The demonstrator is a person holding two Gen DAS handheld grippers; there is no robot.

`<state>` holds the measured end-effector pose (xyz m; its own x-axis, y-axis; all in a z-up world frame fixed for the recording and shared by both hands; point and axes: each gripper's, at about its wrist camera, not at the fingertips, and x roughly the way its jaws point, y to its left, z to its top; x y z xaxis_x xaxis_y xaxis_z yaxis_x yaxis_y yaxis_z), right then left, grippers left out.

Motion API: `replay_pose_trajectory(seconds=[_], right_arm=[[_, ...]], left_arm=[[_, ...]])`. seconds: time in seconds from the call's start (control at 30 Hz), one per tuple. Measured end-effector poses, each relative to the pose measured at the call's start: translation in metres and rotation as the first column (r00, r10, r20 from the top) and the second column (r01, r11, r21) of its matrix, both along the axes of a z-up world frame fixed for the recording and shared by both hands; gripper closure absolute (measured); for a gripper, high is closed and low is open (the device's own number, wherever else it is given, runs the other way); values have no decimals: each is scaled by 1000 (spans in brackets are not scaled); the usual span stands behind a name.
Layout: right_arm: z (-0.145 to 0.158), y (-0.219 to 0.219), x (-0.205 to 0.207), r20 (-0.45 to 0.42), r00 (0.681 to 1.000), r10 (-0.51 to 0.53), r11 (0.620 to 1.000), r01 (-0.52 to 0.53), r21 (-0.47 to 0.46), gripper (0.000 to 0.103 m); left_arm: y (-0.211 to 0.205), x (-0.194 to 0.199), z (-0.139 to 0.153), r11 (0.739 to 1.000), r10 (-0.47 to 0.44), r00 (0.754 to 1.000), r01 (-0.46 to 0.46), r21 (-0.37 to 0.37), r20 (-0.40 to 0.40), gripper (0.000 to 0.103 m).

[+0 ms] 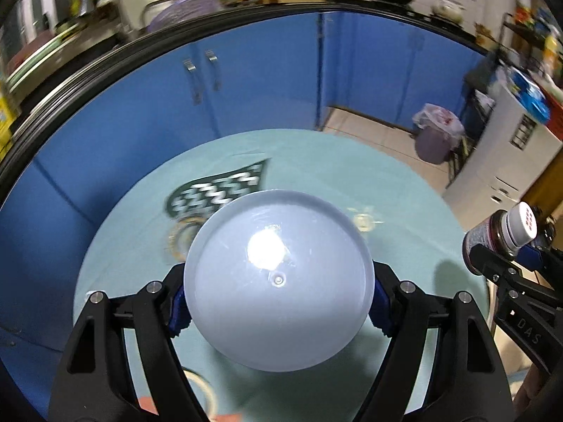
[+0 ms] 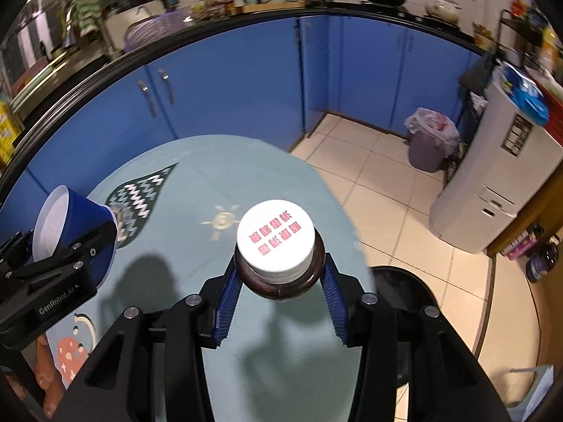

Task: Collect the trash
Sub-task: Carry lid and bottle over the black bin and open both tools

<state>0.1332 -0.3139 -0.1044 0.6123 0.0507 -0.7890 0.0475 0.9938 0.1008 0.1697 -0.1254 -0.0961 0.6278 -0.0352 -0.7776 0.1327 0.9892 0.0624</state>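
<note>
My left gripper is shut on a blue paper cup with a white inside, mouth toward the camera, held above the pale green tablecloth. The cup also shows in the right wrist view, with the left gripper at far left. My right gripper is shut on a dark bottle with a white cap printed in red. That bottle shows in the left wrist view, held by the right gripper at far right.
A grey trash bin lined with a white bag stands on the tiled floor by the blue cabinets; it also shows in the left wrist view. A white appliance stands right of it. A black round stool sits beside the table.
</note>
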Motion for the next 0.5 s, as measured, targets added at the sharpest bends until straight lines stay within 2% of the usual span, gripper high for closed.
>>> replay_pose_trajectory(seconds=[0.27, 0.5], right_arm=[[-2, -61, -22, 1, 994, -107, 994, 107, 2, 59], [-9, -107, -36, -13, 981, -194, 981, 194, -3, 59]], left_arm=[[-79, -7, 2, 992, -130, 991, 130, -5, -6, 27], [-139, -6, 5, 974, -225, 974, 225, -13, -8, 27]])
